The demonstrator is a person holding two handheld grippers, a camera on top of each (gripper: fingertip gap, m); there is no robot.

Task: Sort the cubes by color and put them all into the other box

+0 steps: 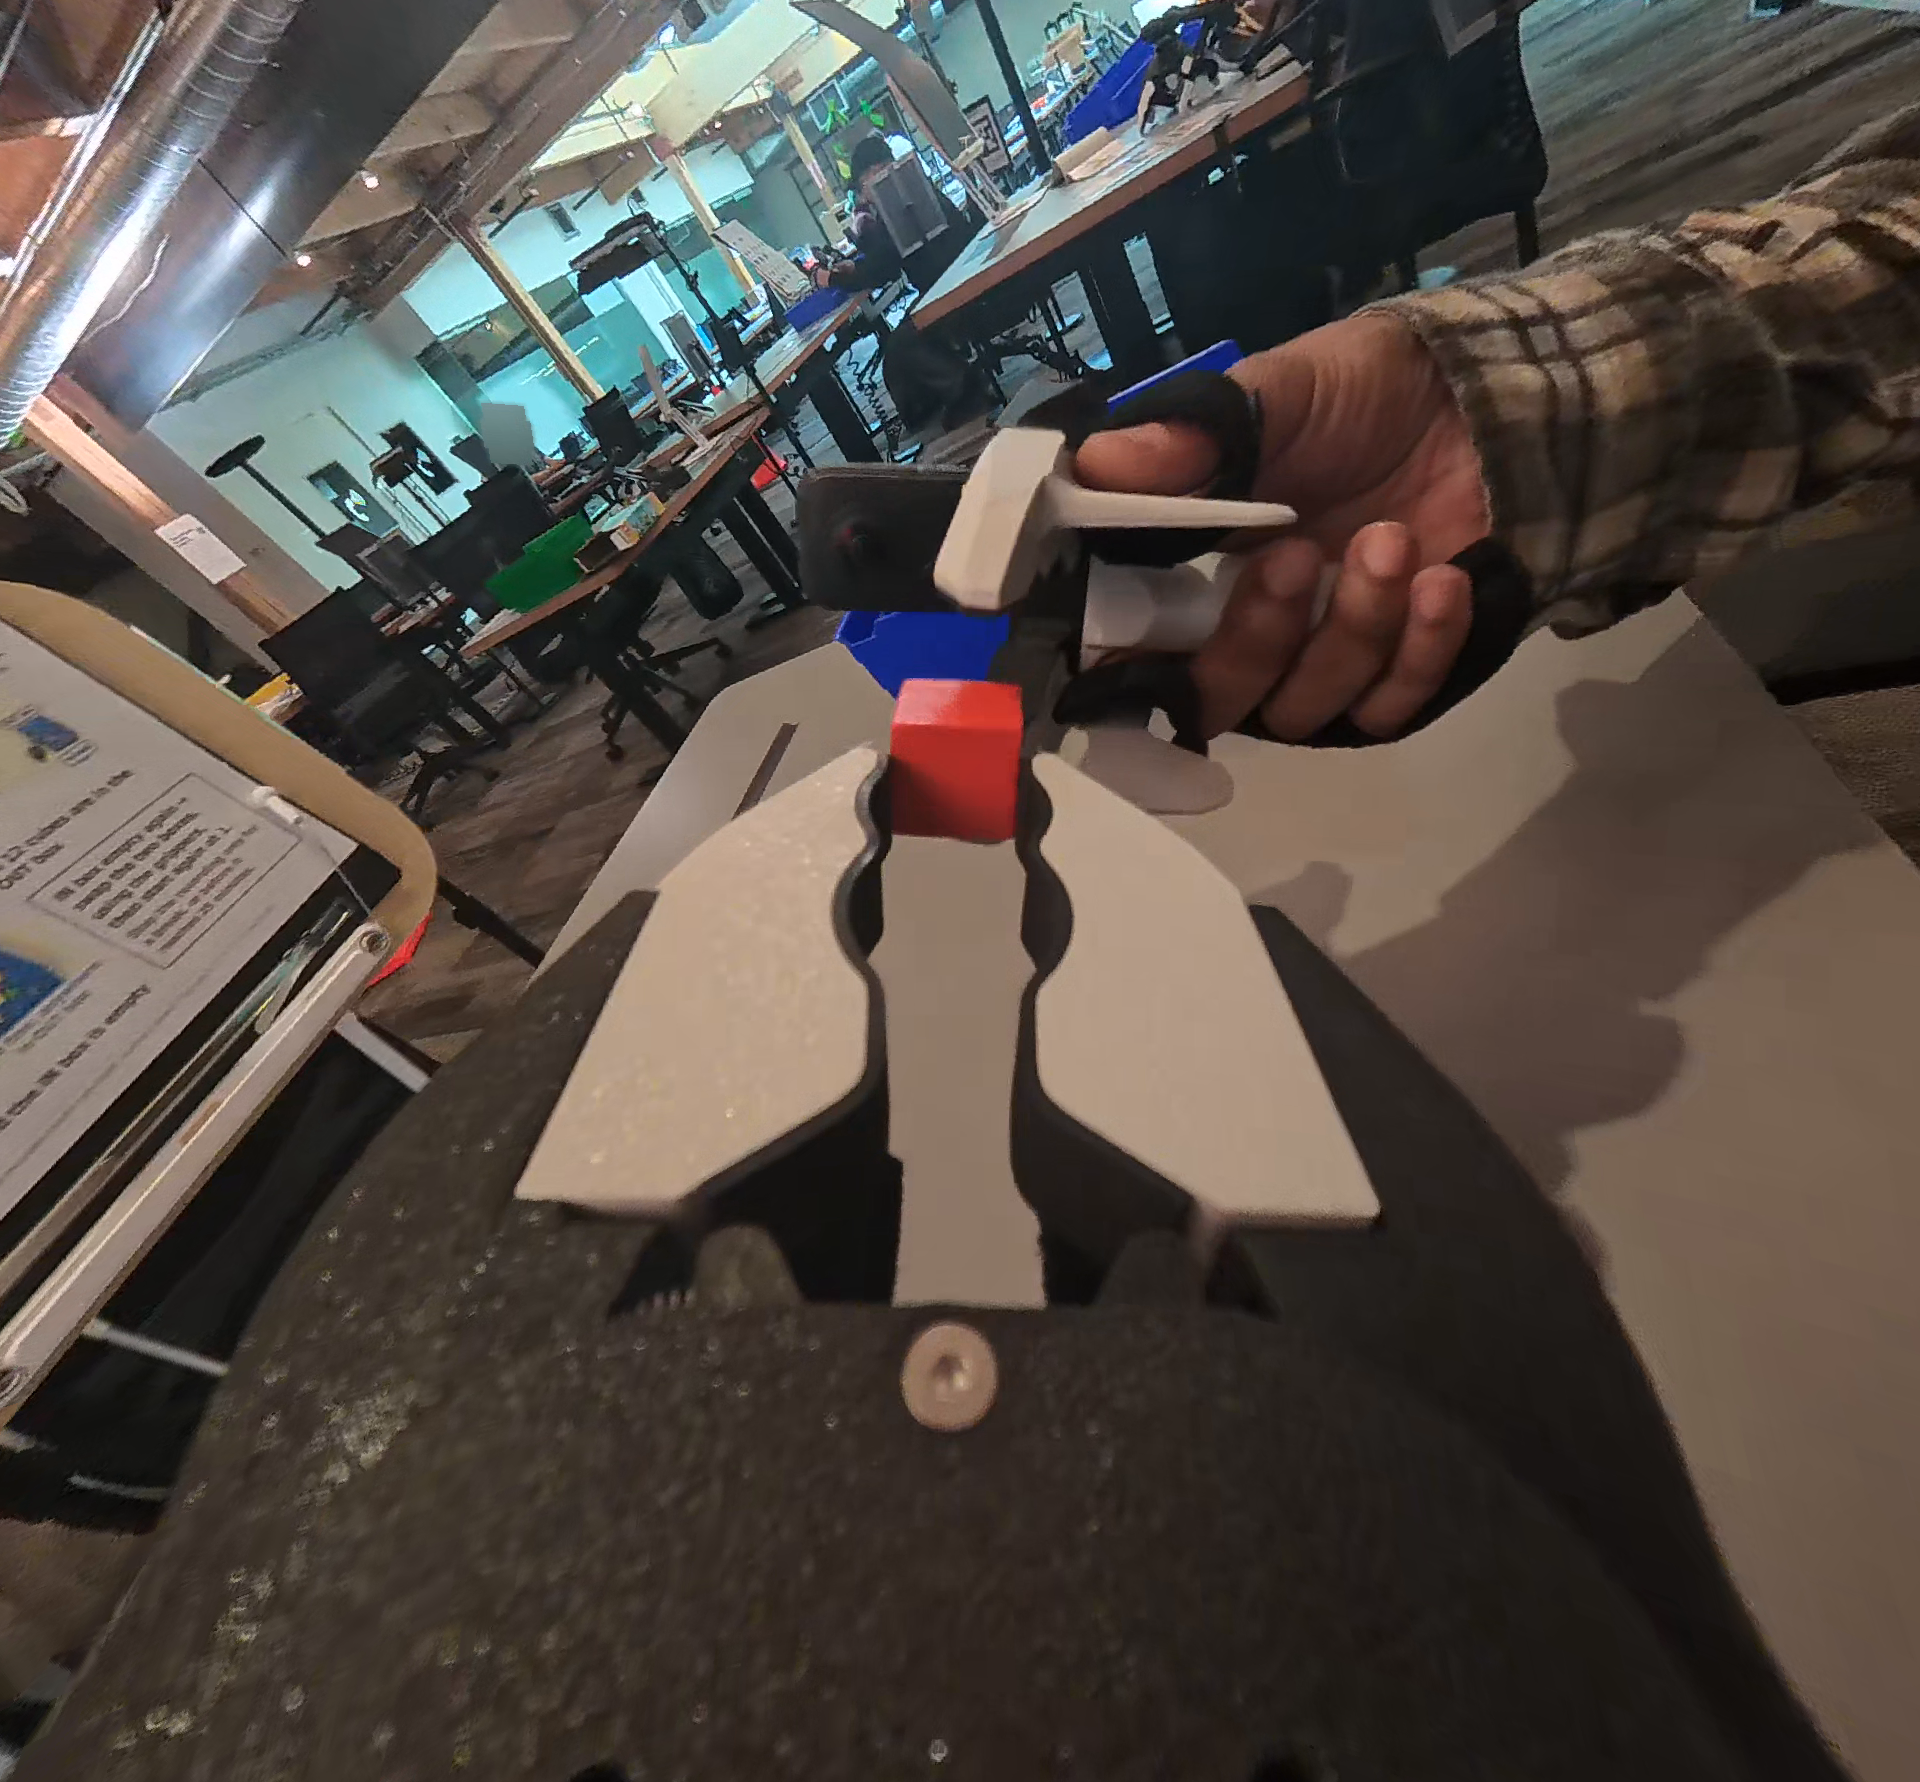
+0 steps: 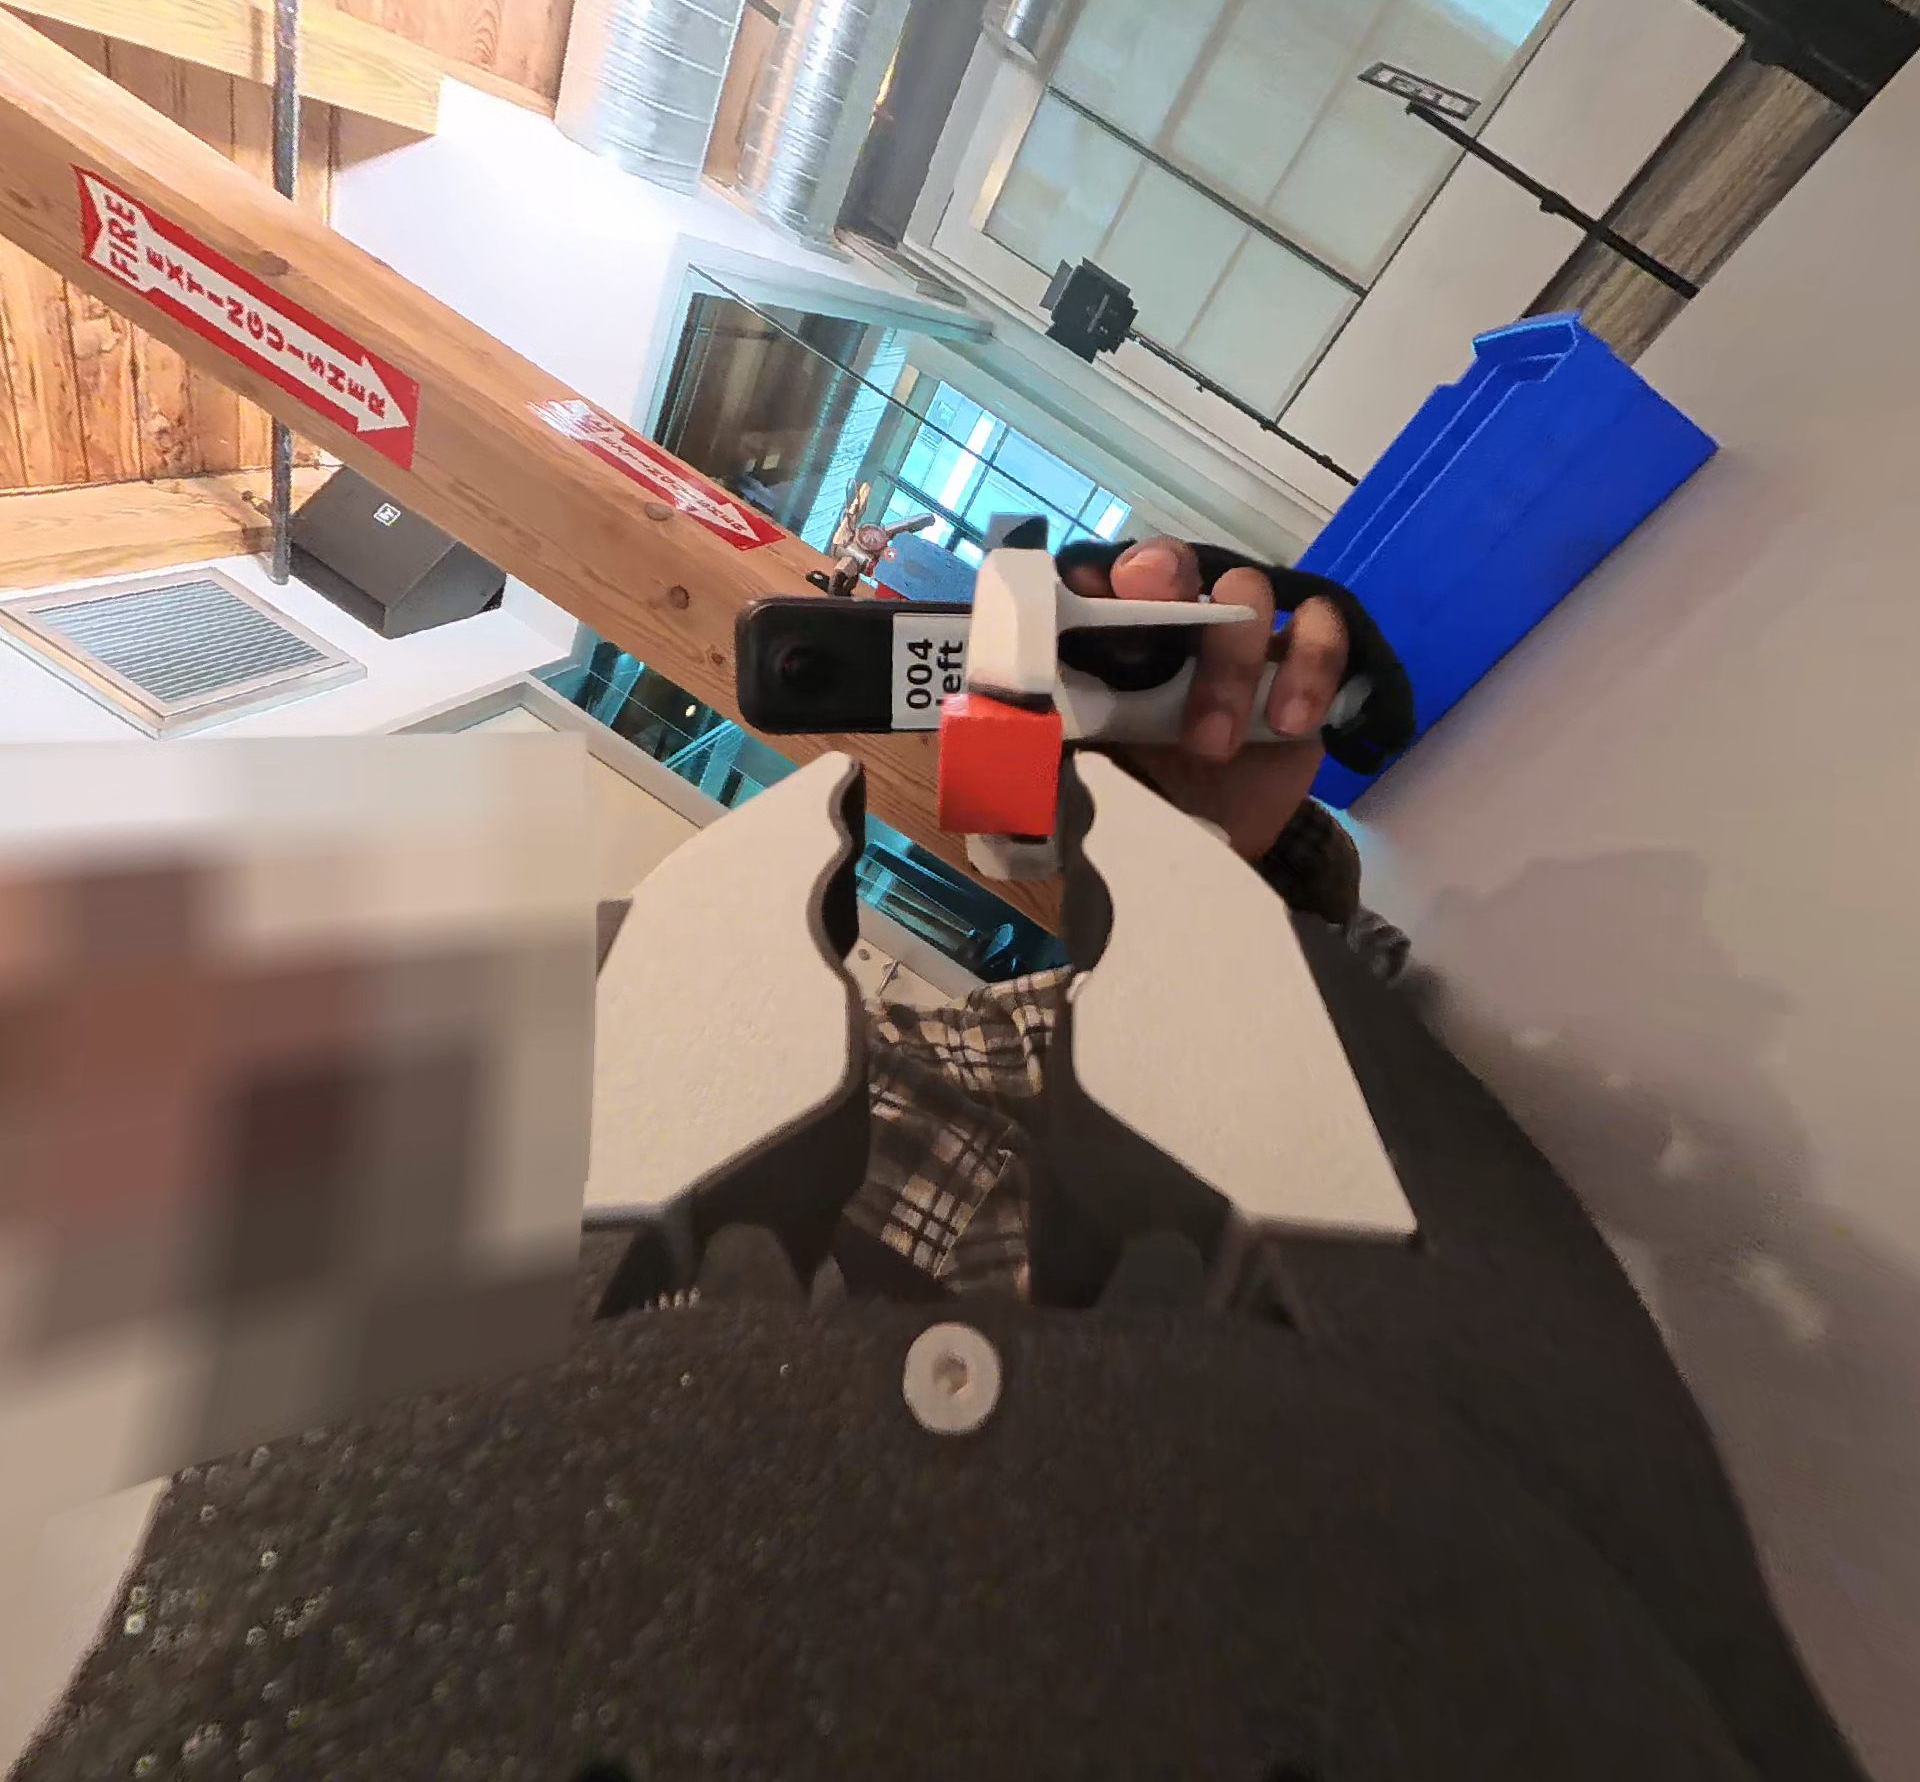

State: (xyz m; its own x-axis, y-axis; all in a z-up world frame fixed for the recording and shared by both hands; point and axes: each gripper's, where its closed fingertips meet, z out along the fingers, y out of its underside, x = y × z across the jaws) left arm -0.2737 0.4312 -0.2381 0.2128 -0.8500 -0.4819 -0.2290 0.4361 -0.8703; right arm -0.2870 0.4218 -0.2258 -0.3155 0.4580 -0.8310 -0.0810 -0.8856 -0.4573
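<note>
Cube [image 1: 954,761], red, is sitting in mid-air above the grey table [image 1: 1455,849], pinched at the very tips of the left claw [image 1: 954,797]. That claw is clenching on it from two opposite faces, its pads pressing flat against the sides, so most of the cube is sticking out past the fingertips. Holding it that far forward is leaving the other faces free for a second grip.

The right claw [image 2: 961,802] is facing the left one, turned roughly a quarter turn against it. By my reading this is a hand-over: the two tools are meeting nose to nose so that the cube can pass across without being set down. In the right wrist view the right claw is standing released, spread a little wider than the cube, with its tips bracketing the free faces. The pad on one side is looking close to the cube or just touching it; on the other side a gap is showing. It is not gripping anything yet.

A blue box [image 2: 1475,569] is standing on the table behind the tools, well apart from the cube. Whether it is the source or the target I cannot tell, and its inside is hidden in both views, so sorting progress is not readable.

A gloved hand [image 1: 1340,569] in a plaid sleeve is squeezing the right claw's handle only lightly, which fits the spread fingers.
</note>
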